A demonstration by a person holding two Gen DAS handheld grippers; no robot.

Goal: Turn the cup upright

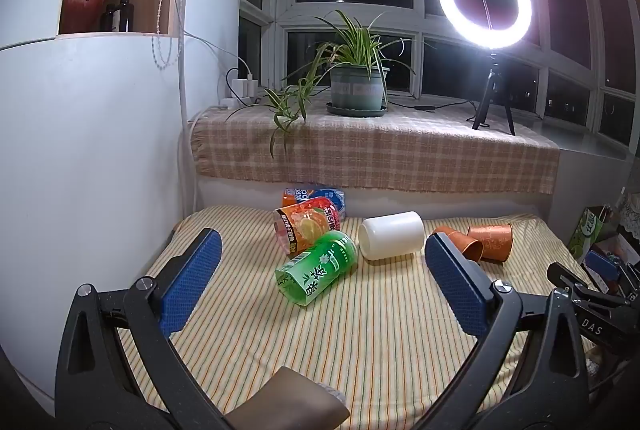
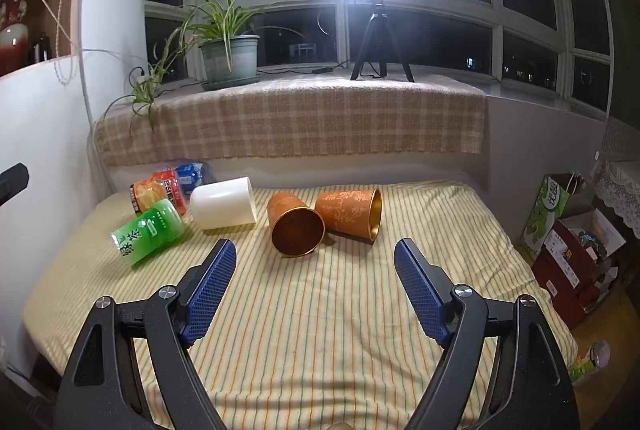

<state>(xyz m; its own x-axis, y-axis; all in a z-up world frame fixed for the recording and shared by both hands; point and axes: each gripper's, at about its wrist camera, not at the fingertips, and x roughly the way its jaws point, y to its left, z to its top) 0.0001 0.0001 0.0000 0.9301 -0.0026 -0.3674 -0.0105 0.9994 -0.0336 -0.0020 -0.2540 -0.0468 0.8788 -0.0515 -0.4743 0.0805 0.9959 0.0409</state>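
Several cups lie on their sides on the striped cloth (image 2: 340,310). A green cup (image 1: 318,268) (image 2: 148,230), an orange-print cup (image 1: 306,226) (image 2: 158,191), a blue cup (image 1: 316,195) (image 2: 194,171), a white cup (image 1: 392,234) (image 2: 224,203) and two copper cups (image 2: 296,228) (image 2: 352,211) (image 1: 490,236). My left gripper (image 1: 322,246) is open and empty, just short of the green cup. My right gripper (image 2: 314,254) is open and empty, just in front of the nearer copper cup.
A sill with a checked cloth (image 2: 296,117) runs behind, holding a potted plant (image 1: 358,85) and a ring light on a tripod (image 1: 486,1). A white wall (image 1: 88,149) stands at left. Boxes and bags (image 2: 568,238) sit on the floor at right.
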